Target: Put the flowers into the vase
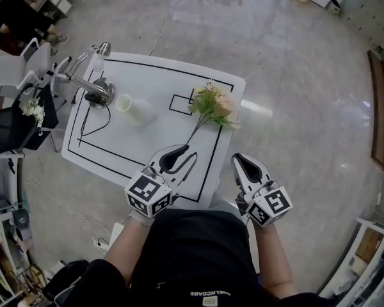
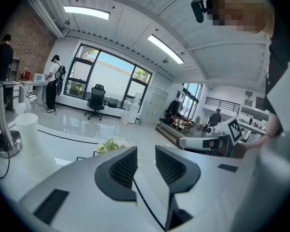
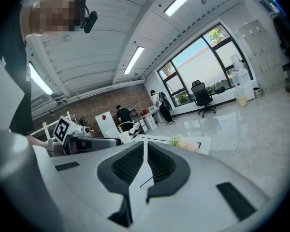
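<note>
Two hand-held grippers reach forward from the person's bare forearms, both tipped slightly downward, each with a black-and-white marker cube at the end nearest the body. The left gripper (image 1: 181,156) is over the near part of a white table (image 1: 115,152). Its jaws stand apart with a clear gap, released and grasping nothing; only a thin black line on the tabletop shows between them. The right gripper (image 1: 242,161) hovers just off the table's near right edge, above the floor (image 1: 307,107), with its jaws clenched together on nothing.

Far ahead and to the left of the left jaws stands a chrome lamp (image 1: 102,88) with a bent neck and a round base. A thin black cable (image 1: 89,123) loops from it across the table. Nearer, still ahead and left of those jaws and well apart from them, is the vase (image 1: 134,109), a plain, matte white cylinder standing upright.

The flowers (image 1: 212,104) lie on the table ahead of the left jaws and a little to their right. They are a soft bunch of peach and cream blooms with green leaves. Their thin dark stem points back toward the left jaws and ends close to the tips. From the right jaws they lie ahead and to the left.

Both grippers have smooth pale grey shells and black ribbed pads (image 2: 123,167). The floor is glossy grey.
</note>
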The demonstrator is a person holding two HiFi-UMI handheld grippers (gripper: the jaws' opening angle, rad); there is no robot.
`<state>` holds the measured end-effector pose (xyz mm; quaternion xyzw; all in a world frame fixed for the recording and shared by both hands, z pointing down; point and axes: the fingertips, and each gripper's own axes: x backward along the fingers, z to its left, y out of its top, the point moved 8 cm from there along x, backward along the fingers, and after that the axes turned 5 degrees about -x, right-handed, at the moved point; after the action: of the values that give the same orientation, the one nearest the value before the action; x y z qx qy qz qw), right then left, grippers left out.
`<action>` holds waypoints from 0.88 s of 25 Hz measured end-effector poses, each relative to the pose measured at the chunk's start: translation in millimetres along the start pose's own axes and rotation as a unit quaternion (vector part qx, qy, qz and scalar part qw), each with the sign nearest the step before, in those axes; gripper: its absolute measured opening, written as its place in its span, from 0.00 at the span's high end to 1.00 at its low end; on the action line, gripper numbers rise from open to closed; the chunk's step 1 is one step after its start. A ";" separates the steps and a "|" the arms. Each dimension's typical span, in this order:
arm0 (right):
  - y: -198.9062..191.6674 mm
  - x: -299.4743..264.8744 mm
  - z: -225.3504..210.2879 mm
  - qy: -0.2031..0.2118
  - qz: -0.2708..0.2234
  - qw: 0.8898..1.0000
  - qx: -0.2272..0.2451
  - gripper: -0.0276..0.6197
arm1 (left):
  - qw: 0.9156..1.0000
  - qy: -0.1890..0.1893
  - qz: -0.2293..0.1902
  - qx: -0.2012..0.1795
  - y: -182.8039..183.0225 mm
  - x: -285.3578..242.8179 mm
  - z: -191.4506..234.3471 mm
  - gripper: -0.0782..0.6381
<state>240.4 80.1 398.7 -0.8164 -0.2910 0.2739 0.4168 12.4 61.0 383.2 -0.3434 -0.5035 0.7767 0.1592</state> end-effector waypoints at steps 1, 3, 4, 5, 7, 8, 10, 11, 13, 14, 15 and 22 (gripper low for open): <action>-0.6 -0.8 -0.9 -0.005 0.000 1.000 0.000 0.94 | 1.000 -0.001 0.003 -0.002 1.2 -4.2 4.8 0.75; -0.7 -3.3 -2.6 -0.017 -0.003 1.000 -0.002 0.94 | 1.000 -0.004 0.010 -0.006 3.4 -13.7 14.7 0.72; -0.8 -4.9 -3.0 -0.023 -0.005 1.000 -0.005 0.94 | 1.000 -0.006 0.014 -0.009 4.3 -18.6 19.5 0.70; -1.3 -6.6 -3.0 -0.029 -0.005 1.000 -0.008 0.94 | 1.000 -0.008 0.019 -0.010 4.9 -23.3 24.2 0.69; -2.7 -10.1 -1.1 -0.039 -0.004 0.999 -0.014 0.94 | 0.999 -0.012 0.030 -0.014 6.0 -31.9 33.4 0.66; -3.6 -12.4 -0.1 -0.043 -0.003 0.999 -0.016 0.94 | 0.999 -0.013 0.035 -0.016 6.5 -36.1 38.2 0.65; -5.0 -18.3 0.2 -0.048 -0.001 0.999 -0.018 0.94 | 0.999 -0.011 0.044 -0.021 6.4 -46.0 49.1 0.63; -5.2 -21.6 -0.7 -0.050 -0.001 0.999 -0.018 0.94 | 0.998 -0.009 0.049 -0.023 5.8 -51.7 55.0 0.63; -4.9 -26.9 -2.7 -0.055 -0.001 0.998 -0.019 0.94 | 0.998 -0.006 0.061 -0.023 3.6 -63.4 65.7 0.61; -4.5 -28.5 -3.2 -0.059 -0.002 0.998 -0.020 0.94 | 0.997 -0.005 0.066 -0.024 2.3 -68.8 69.8 0.60; -4.1 -29.6 -3.3 -0.063 -0.003 0.998 -0.021 0.94 | 0.997 -0.005 0.071 -0.025 0.9 -74.1 73.1 0.59; -5.0 -31.4 0.0 -0.094 -0.001 0.995 -0.035 0.94 | 0.995 -0.015 0.092 -0.025 -5.7 -114.3 90.7 0.55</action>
<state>217.8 60.5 409.3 -0.8007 -0.3394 0.3385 0.3593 30.5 -65.3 454.2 -0.3804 -0.4915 0.7802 0.0705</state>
